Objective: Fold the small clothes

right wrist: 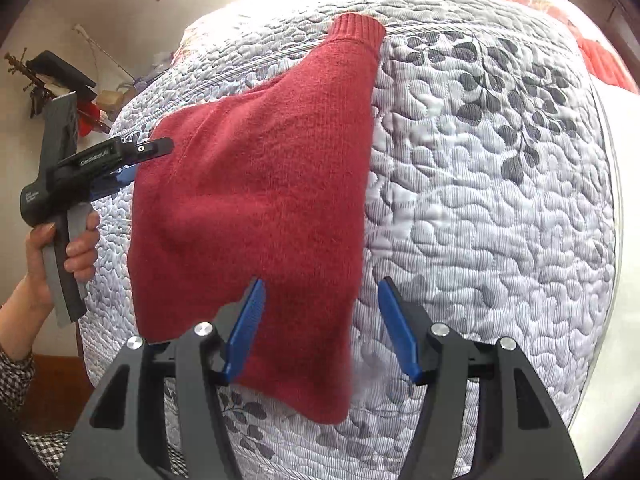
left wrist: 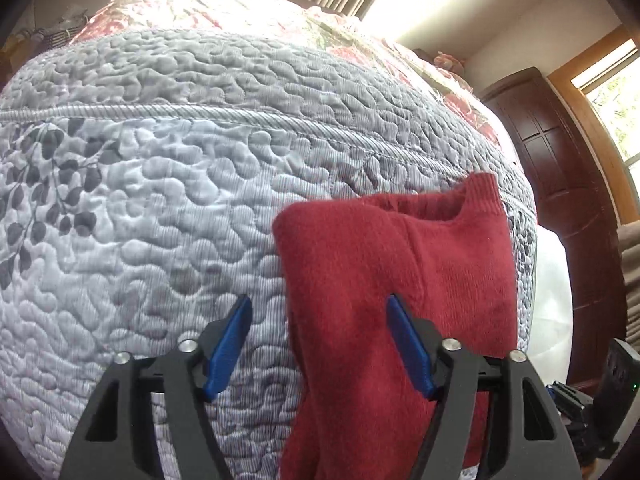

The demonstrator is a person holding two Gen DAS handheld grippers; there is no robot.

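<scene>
A small red knitted sweater [right wrist: 256, 200] lies folded lengthwise on the grey quilted bedspread [right wrist: 500, 220], its ribbed collar [right wrist: 358, 30] at the far end. In the left wrist view the same sweater [left wrist: 392, 280] runs from the near edge toward the right. My left gripper [left wrist: 319, 306] is open, its right blue pad over the red fabric and nothing pinched. In the right wrist view the left gripper [right wrist: 128, 168], held by a hand, hovers at the sweater's left edge. My right gripper [right wrist: 321, 292] is open above the sweater's near right edge, holding nothing.
The bedspread [left wrist: 160, 200] carries a grey leaf print and a corded seam. A floral red blanket [left wrist: 208, 4] lies at the far end. A dark wooden door [left wrist: 568, 200] stands to the right of the bed. A person's hand [right wrist: 76, 248] and checked sleeve show at left.
</scene>
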